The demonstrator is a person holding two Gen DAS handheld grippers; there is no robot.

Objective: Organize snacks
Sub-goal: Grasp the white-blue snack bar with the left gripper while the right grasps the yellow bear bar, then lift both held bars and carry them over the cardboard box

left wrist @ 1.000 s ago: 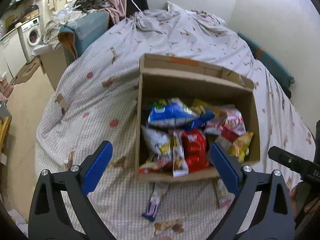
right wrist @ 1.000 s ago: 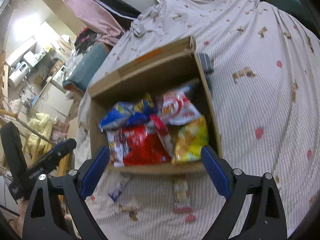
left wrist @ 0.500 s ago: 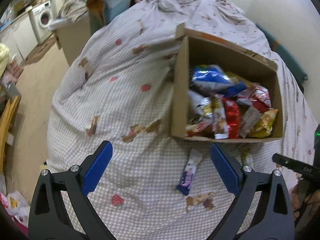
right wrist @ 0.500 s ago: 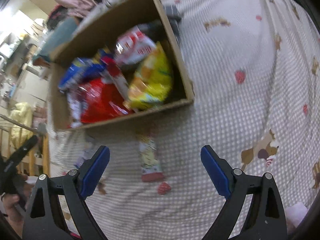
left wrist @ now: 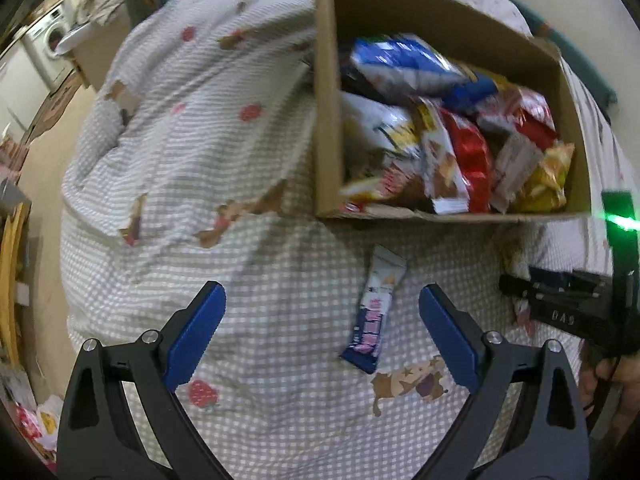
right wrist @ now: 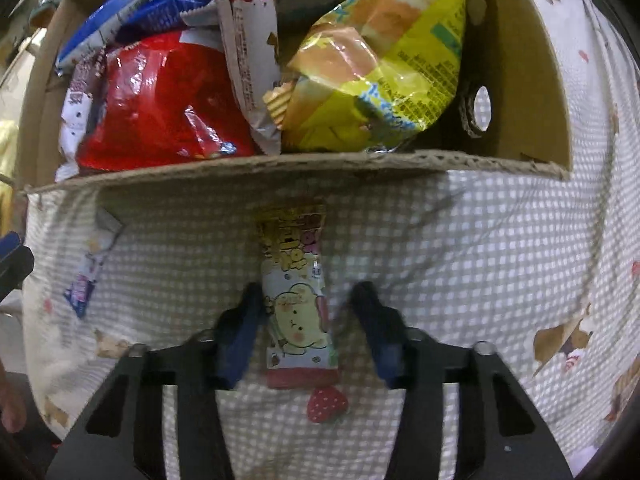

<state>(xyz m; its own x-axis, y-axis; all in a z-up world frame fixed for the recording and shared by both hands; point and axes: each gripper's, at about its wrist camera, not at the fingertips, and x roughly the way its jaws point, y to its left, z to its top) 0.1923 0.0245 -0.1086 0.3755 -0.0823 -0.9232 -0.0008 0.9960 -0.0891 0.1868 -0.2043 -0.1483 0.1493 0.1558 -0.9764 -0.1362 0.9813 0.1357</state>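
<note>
Currently the right tongs point(right wrist: 306, 312) point down at the bed, jaws closing on a yellow-and-white snack bar point(right wrist: 298, 300) that lies flat on the checked bedspread point(right wrist: 460, 264) just in front of the cardboard box point(right wrist: 320, 162); the left blue pad sits at the wrapper's edge, the right pad still shows a gap, so no grip yet. Wrapper print: cartoon face, pink band at the near end, lettering not legible. The left tongs point(left wrist: 320, 328) hang wide open above the bedspread, nothing between the pads. A second bar, white and blue with pink lettering point(left wrist: 374, 312), lies on the bed just beside the right pad of the left tongs, short of the box front; text unreadable through blur. Box contents, loosely piled: red foil bag point(right wrist: 160, 104), yellow chip bag point(right wrist: 384, 76) with fine print too small to read, blue-and-white bag point(left wrist: 404, 64), white sachet standing upright between the red and yellow bags. One pack at the far edge shows upside-down red letters, partly cut off. The right tongs' housing, seen from the left wrist view, bears "DAS"-like characters, and a green light glows above it.
</note>
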